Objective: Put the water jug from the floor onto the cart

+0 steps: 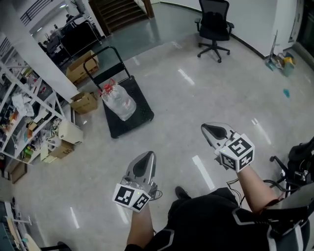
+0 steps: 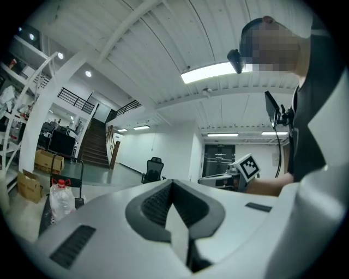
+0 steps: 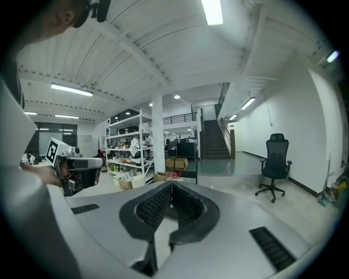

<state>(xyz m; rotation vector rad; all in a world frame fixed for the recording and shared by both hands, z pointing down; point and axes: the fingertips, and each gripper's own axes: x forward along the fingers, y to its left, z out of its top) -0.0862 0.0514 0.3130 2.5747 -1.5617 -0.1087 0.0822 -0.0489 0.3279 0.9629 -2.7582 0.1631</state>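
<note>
Clear red-capped plastic water jug sits on the black platform cart, left gripper and right gripper closed, empty, well clear of it, so placing looks done and only backing off seems left.

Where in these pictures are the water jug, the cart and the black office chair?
water jug [image 1: 119, 102]: head view, on its clear body.
cart [image 1: 128, 127]: head view, on the bare black deck.
office chair [image 1: 214, 12]: head view, on its backrest.

Left claw closed, empty, right claw closed, empty
</note>
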